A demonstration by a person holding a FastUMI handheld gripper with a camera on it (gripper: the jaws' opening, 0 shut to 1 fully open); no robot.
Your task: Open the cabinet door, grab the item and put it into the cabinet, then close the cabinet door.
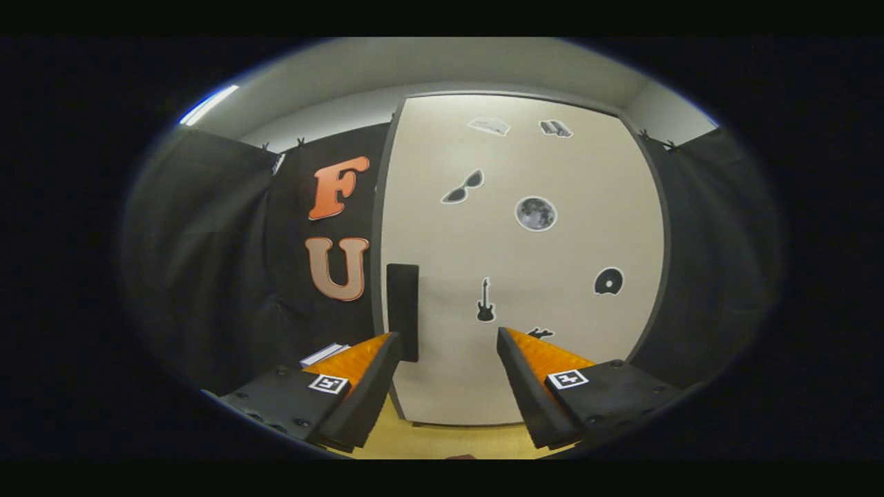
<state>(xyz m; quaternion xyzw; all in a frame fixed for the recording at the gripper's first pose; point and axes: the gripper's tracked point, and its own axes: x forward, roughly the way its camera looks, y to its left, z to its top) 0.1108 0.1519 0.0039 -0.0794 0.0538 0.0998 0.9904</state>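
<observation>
The cabinet door (525, 255) stands shut just ahead, its dark handle (402, 310) by the left edge, just beyond the left finger. The jaws (449, 345) are spread and empty. Opening comes first, I'd say: shift left and close on the handle.

Yellow tabletop (442, 442) bears the cabinet (525, 262) (door shut).

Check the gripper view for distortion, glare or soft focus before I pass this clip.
Gripper view: fisheye bows the cabinet door edges outward; bright streak from a ceiling light, no glare on the door; stickers slightly soft; open gripper fingers sharp, handle just beyond.
</observation>
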